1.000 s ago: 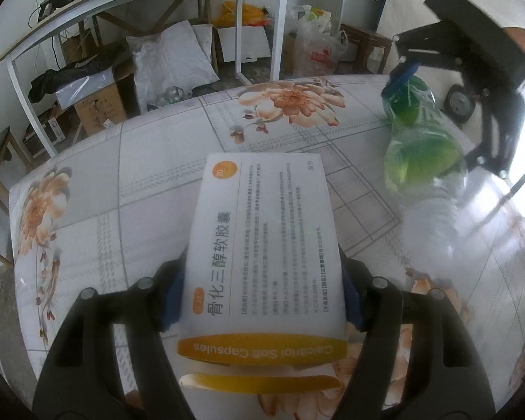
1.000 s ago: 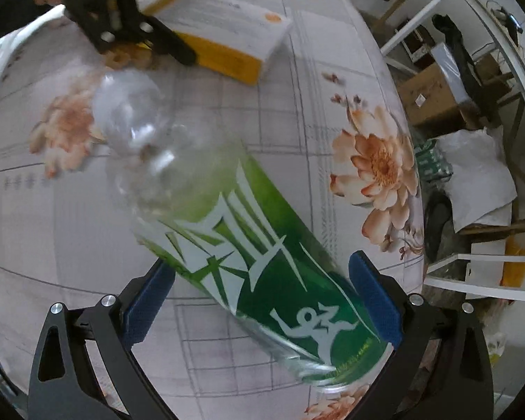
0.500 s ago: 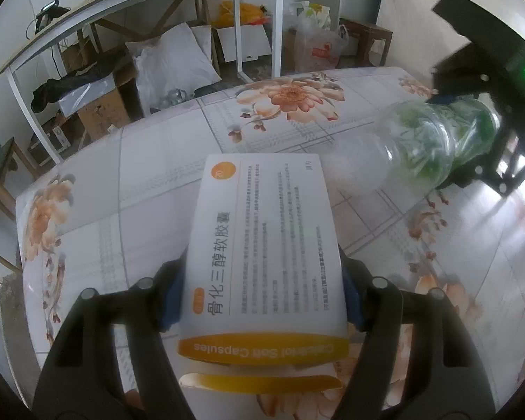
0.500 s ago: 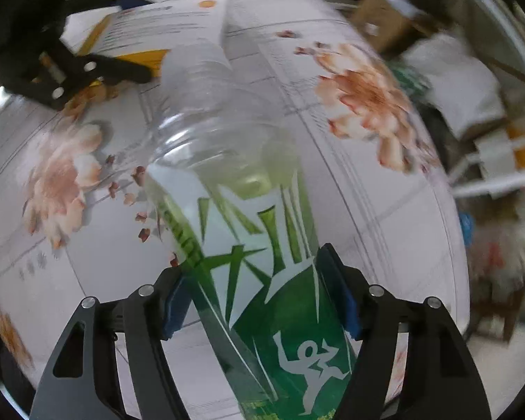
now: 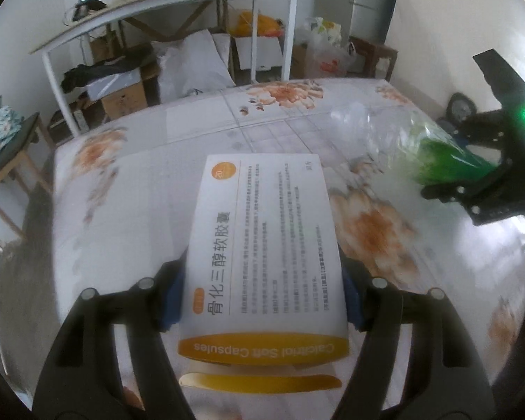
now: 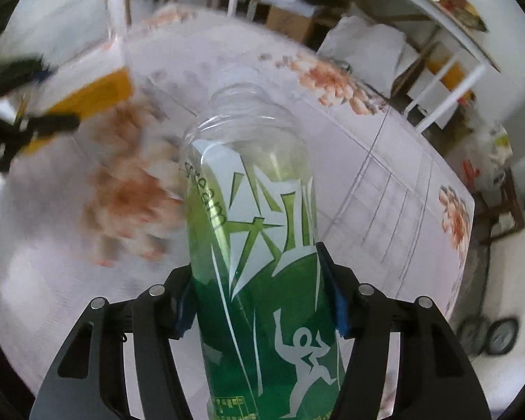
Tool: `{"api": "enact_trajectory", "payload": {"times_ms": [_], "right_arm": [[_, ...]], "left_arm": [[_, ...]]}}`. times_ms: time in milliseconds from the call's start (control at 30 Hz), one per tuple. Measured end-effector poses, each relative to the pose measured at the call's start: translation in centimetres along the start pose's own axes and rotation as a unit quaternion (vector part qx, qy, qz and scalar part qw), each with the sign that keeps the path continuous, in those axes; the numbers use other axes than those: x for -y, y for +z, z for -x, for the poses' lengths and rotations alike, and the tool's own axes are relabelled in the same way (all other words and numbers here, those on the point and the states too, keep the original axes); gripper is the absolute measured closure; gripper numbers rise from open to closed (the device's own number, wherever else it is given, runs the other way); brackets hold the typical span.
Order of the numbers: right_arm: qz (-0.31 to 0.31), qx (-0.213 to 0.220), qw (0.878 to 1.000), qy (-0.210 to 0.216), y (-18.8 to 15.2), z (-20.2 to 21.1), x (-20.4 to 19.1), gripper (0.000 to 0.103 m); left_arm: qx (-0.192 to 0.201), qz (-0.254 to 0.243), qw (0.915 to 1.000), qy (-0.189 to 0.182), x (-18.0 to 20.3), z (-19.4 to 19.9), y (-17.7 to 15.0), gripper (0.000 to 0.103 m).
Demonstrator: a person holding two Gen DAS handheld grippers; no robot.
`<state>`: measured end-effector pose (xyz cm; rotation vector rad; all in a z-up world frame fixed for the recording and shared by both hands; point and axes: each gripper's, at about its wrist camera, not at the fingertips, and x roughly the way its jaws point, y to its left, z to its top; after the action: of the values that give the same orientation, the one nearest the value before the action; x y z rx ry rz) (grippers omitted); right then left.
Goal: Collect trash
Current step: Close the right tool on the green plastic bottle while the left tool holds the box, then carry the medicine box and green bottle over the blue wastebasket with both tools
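My left gripper (image 5: 262, 301) is shut on a white and orange capsule box (image 5: 262, 245) and holds it above the floral table (image 5: 129, 210). My right gripper (image 6: 262, 304) is shut on an empty clear plastic bottle with a green label (image 6: 259, 245), its open neck pointing away from me. In the left wrist view the bottle (image 5: 420, 143) and the right gripper (image 5: 493, 175) are at the right, over the table. In the right wrist view the box (image 6: 87, 94) and the left gripper (image 6: 17, 105) show blurred at the left.
Beyond the table's far edge stand a white desk (image 5: 178, 3), cardboard boxes (image 5: 122, 98), white sacks (image 5: 189, 59) and plastic bags (image 5: 325, 52). A small wooden table (image 5: 7, 154) stands at the left. A wheeled cart (image 6: 490, 336) is on the floor at the right.
The right gripper has swung the bottle round, so its neck now points across the table, and has moved right and lower. The left gripper with the box has lifted and tilted a little.
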<state>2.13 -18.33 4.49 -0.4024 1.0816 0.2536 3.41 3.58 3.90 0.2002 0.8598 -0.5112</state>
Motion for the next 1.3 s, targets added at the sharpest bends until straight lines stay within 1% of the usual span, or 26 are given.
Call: {"api": "enact_trajectory", "payload": {"times_ms": [67, 200, 267, 333, 500, 600, 667, 733, 767, 800, 833, 867, 967, 1000, 1033, 1100, 1133, 1167, 1200, 1233, 1300], "right_arm": [[-0.015, 0.011, 1.0, -0.001, -0.2, 0.3, -0.5, 0.045], [-0.037, 0.034, 0.999, -0.001, -0.6, 2.5, -3.5, 0.045], [-0.039, 0.048, 0.998, -0.003, -0.2, 3.4, -4.9, 0.045], [-0.04, 0.067, 0.997, 0.004, -0.1, 5.1, -6.8, 0.045], [-0.006, 0.104, 0.994, 0.018, 0.2, 8.9, -13.9, 0.045], [0.019, 0.118, 0.992, 0.038, 0.8, 9.7, -18.0, 0.045], [0.048, 0.13, 0.989, 0.055, 0.8, 10.6, -22.1, 0.045], [0.066, 0.136, 0.986, 0.076, 0.7, 11.1, -25.4, 0.045], [0.077, 0.139, 0.984, 0.083, 0.6, 11.2, -27.1, 0.045], [0.093, 0.141, 0.981, 0.097, 0.4, 11.4, -29.7, 0.045], [0.1, 0.142, 0.979, 0.108, 0.3, 11.5, -31.1, 0.045], [0.113, 0.142, 0.975, 0.124, 0.0, 11.5, -33.5, 0.045], [0.142, 0.142, 0.967, 0.156, -0.8, 11.8, -38.8, 0.045], [0.159, 0.142, 0.962, 0.17, -1.2, 11.8, -41.3, 0.045], [0.17, 0.143, 0.959, 0.178, -1.5, 11.8, -42.9, 0.045], [0.185, 0.139, 0.952, 0.201, -2.1, 11.7, -46.5, 0.045], [0.192, 0.141, 0.95, 0.204, -2.5, 11.7, -48.2, 0.045], [0.196, 0.142, 0.948, 0.208, -2.9, 11.6, -49.4, 0.045], [0.197, 0.14, 0.945, 0.22, -3.2, 11.4, -50.8, 0.045], [0.196, 0.137, 0.944, 0.229, -3.4, 11.2, -51.9, 0.045], [0.204, 0.132, 0.941, 0.237, -4.1, 10.6, -54.2, 0.045]], "left_arm": [[0.008, 0.007, 0.9999, 0.004, -0.2, 2.6, -1.6, 0.036], [0.027, 0.026, 0.9992, 0.015, -0.4, 7.3, -4.4, 0.036], [0.038, 0.032, 0.9986, 0.018, -0.4, 9.5, -5.9, 0.036], [0.049, 0.044, 0.9975, 0.024, -0.5, 12.0, -7.9, 0.036], [0.068, 0.085, 0.9931, 0.042, -1.3, 17.5, -13.1, 0.036], [0.075, 0.12, 0.9875, 0.07, -2.0, 21.2, -17.4, 0.036], [0.075, 0.142, 0.9829, 0.091, -2.6, 23.1, -20.1, 0.036], [0.069, 0.163, 0.9769, 0.12, -3.1, 25.0, -23.2, 0.036], [0.066, 0.179, 0.9723, 0.135, -3.5, 26.1, -25.1, 0.036], [0.064, 0.195, 0.9679, 0.145, -3.8, 27.1, -26.8, 0.036], [0.062, 0.213, 0.9625, 0.157, -4.3, 28.1, -28.5, 0.036], [0.06, 0.224, 0.9585, 0.166, -4.6, 28.9, -29.8, 0.036], [0.051, 0.264, 0.9423, 0.199, -5.4, 31.6, -34.5, 0.036], [0.048, 0.274, 0.9375, 0.21, -5.5, 32.3, -35.7, 0.036], [0.043, 0.286, 0.9313, 0.222, -5.7, 33.0, -37.3, 0.036], [0.035, 0.311, 0.92, 0.236, -6.1, 33.9, -39.9, 0.036], [0.03, 0.325, 0.9132, 0.244, -6.3, 34.3, -41.4, 0.036], [0.025, 0.334, 0.9088, 0.248, -6.4, 34.3, -42.3, 0.036], [0.018, 0.347, 0.9029, 0.253, -6.7, 34.4, -43.6, 0.036], [0.01, 0.361, 0.8952, 0.261, -6.9, 34.5, -45.2, 0.036], [-0.004, 0.381, 0.8838, 0.271, -7.0, 34.3, -47.5, 0.036]]}}
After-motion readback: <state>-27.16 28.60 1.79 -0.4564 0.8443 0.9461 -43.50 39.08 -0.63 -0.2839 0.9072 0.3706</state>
